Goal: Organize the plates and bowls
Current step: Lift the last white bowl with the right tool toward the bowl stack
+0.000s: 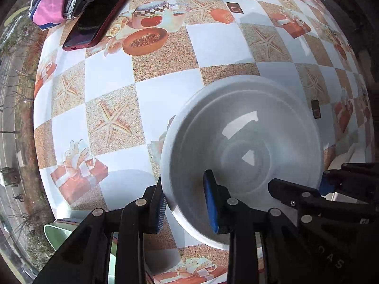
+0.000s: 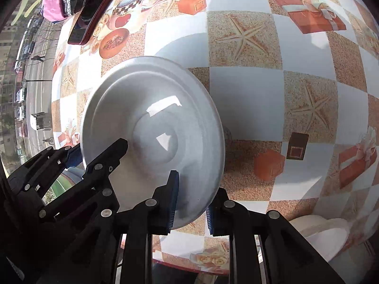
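White plate [image 1: 241,142] held tilted above the desk [image 1: 163,99], gripped at its rim from 2 sides. Left claw [image 1: 187,204] clamped on the near-left rim: 1 blue pad [image 1: 210,201] against the plate's inner face, the other [image 1: 161,210] behind the rim. Right claw [image 2: 190,204] likewise closed on the opposite rim in the right wrist view, 1 blue pad [image 2: 172,203] over the plate's [image 2: 151,127] upper face, the other [image 2: 209,215] beneath. Each claw visible at the frame edge of the other camera: right claw [image 1: 331,187] at the plate's far right, left claw [image 2: 80,153] at its left.

Desk covered with a checkered cloth printed with starfish, gift boxes, a teacup. Dark red phone [image 1: 94,21] lying at the far-left corner, beside a folded pink and black cloth [image 1: 59,0]. Pale green dish [image 1: 61,234] partly seen at the lower left, under the left claw. Cream-white bowl [image 2: 327,239] at the lower right of the right wrist view, near the desk edge. Street and parked cars beyond the desk's left side.
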Demonstrator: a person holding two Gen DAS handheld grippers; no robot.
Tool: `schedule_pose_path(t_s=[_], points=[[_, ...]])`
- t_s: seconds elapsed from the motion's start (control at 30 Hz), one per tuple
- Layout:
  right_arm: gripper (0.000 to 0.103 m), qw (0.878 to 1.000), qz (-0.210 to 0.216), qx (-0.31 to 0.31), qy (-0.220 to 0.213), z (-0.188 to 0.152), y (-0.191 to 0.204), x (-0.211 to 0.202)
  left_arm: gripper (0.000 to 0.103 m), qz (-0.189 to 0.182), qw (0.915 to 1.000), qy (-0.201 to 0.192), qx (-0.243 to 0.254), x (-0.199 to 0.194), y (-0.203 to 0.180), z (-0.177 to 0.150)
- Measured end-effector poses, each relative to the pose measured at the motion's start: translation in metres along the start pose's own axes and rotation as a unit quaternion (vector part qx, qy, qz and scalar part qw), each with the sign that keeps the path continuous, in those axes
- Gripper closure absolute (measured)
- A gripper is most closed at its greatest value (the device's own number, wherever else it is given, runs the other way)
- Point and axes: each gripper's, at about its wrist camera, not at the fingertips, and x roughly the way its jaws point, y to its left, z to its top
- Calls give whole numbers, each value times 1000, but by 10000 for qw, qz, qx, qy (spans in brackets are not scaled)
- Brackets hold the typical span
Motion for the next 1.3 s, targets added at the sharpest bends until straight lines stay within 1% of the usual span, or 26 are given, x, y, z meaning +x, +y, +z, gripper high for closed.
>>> schedule_pose_path(t_s=[0.03,0.07,0.1,0.17,0.23,0.27,0.3,0.33,0.37,0.4,0.43,0.47,0.5,0.53,0.6,0.73,0.77,0.8,0.87,0.9,0.93,0.97,1.0,1.03,1.2,1.3], points=[[81,10000,-13,26,39,-10,-1,2,70,72,9999,-17,73,0,-3,-8],[81,9999,-65,20,107,-22,-2,5,67,165,9998,-43,140,0,-5,-13],[81,9998,-133,21,151,-30,-3,9,63,200,9996,-55,187,0,-6,-17],[81,9996,-173,85,186,-42,-5,14,49,231,9994,-104,230,-1,-8,-19],[81,9996,-158,149,204,-51,-5,20,43,230,9990,-156,342,4,-6,-18],[81,9996,-147,161,179,-52,-7,20,40,214,9989,-110,412,8,-8,-18],[81,9996,-184,145,172,-52,-7,21,41,153,9989,-101,437,9,-13,-15],[81,9996,-163,142,163,-53,-9,20,44,82,9989,-36,460,10,-17,-12],[81,9997,-150,148,148,-59,-17,18,58,24,9988,15,497,10,-19,-13],[81,9997,-140,128,125,-63,-21,18,62,-22,9984,82,564,9,-26,-15],[81,9999,-102,76,75,-68,-21,14,63,-24,9986,83,527,7,-28,-18],[81,9998,-184,41,23,-65,-26,6,63,-12,9986,63,520,3,-29,-22],[81,9999,-162,4,-23,-69,-23,0,63,-8,9986,25,522,-3,-25,-31],[81,9999,-126,-20,-42,-69,-29,-11,63,21,9986,4,533,-10,-33,-32],[81,10000,-30,-72,-57,-71,-29,-22,63,65,9986,-43,524,-21,-31,-35],[81,9997,-1,-161,-208,-77,-27,-51,63,130,9980,-216,587,-45,-41,-39],[81,9996,28,-137,-241,-84,-27,-60,63,130,9977,-267,616,-49,-46,-44],[81,9996,63,-106,-267,-82,-29,-64,63,130,9972,-306,663,-54,-61,-47],[81,9994,108,-30,-342,-85,-36,-72,63,136,9962,-349,781,-60,-70,-53],[81,9992,115,6,-376,-87,-39,-76,63,132,9955,-379,857,-63,-80,-71],[81,9991,120,49,-415,-88,-42,-68,63,103,9950,-386,910,-65,-83,-72],[81,9989,122,106,-445,-87,-43,-67,63,59,9947,-369,957,-73,-77,-58],[81,9987,130,160,-468,-89,-46,-71,63,13,9945,-351,991,-72,-72,-54],[81,9984,141,211,-499,-93,-51,-71,63,-19,9939,-341,1044,-75,-79,-41],[81,9962,163,497,-689,-109,-64,-92,63,-11,9880,-515,1455,-87,-90,-25],[81,9943,172,678,-807,-112,-66,-93,63,-37,9847,-561,1652,-87,-99,-21]])
